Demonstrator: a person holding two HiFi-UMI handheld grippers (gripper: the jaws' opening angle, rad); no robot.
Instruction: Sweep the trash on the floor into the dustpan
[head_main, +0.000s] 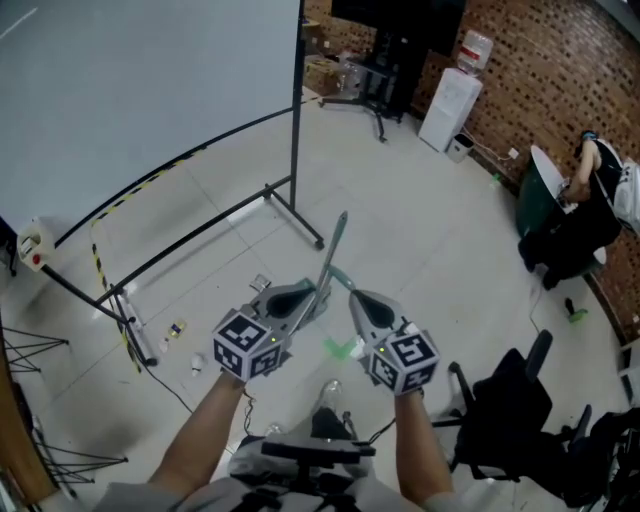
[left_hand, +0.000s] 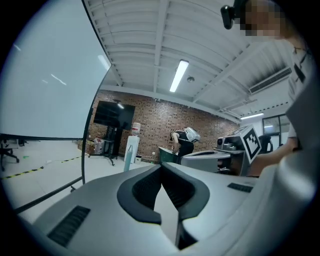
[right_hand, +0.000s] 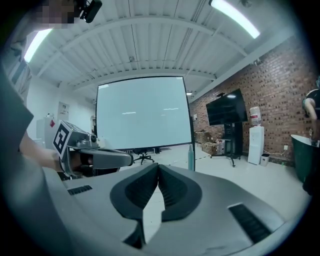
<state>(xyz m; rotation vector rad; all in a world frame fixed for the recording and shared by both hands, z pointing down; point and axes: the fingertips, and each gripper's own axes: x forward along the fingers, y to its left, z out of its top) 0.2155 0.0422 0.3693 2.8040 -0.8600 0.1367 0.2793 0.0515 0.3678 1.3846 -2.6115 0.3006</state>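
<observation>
A grey-green upright handle (head_main: 335, 245) stands on the floor just ahead of me, with a green base (head_main: 340, 348) below it; whether it belongs to the broom or the dustpan I cannot tell. My left gripper (head_main: 318, 295) and right gripper (head_main: 352, 293) are held close together on either side of it, tips turned toward each other. Both are shut with nothing between the jaws. The handle (left_hand: 131, 152) shows left of the left gripper (left_hand: 161, 166). It also shows as a handle (right_hand: 190, 157) right of the right gripper (right_hand: 158, 165). Small bits of trash (head_main: 178, 328) lie on the floor to the left.
A large screen (head_main: 150, 90) on a wheeled frame (head_main: 295, 215) stands at left, with cables at its foot. Black office chairs (head_main: 510, 400) stand at right. A person (head_main: 590, 200) bends by a green bin near the brick wall. A water dispenser (head_main: 450, 105) is at the back.
</observation>
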